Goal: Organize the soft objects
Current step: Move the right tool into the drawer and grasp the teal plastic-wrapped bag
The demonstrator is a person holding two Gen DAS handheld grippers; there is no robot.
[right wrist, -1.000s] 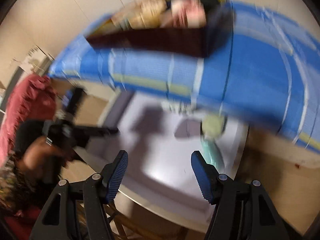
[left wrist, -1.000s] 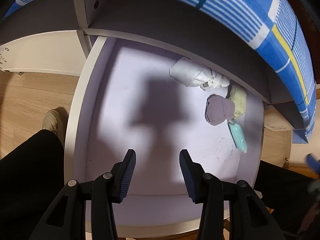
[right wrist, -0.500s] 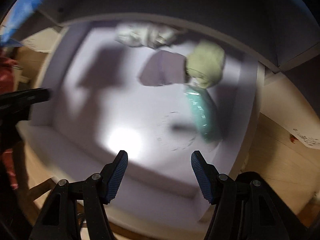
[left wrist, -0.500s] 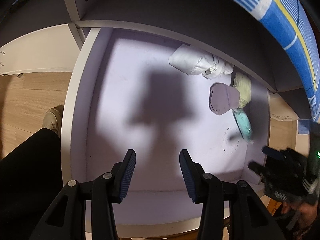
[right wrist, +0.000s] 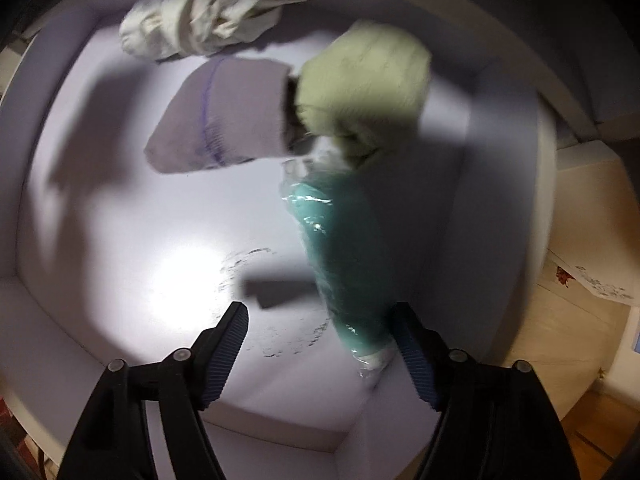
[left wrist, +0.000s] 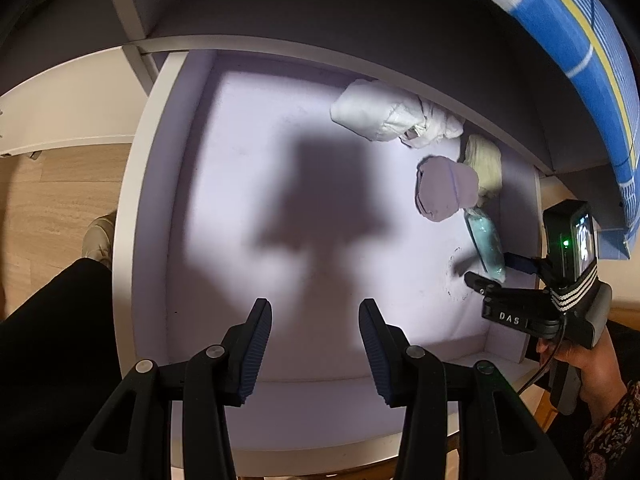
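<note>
The plastic-wrapped teal bundle lies along the drawer's right wall, below the pale green cloth, with your right hand-held gripper spread wide around its near end, while your left hand-held gripper hangs open, holding nothing.

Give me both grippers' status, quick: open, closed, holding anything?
Left gripper: open, holding nothing, above the drawer.
Right gripper: open, holding nothing; the teal wrapped bundle lies by its right-hand finger, not gripped.
</note>
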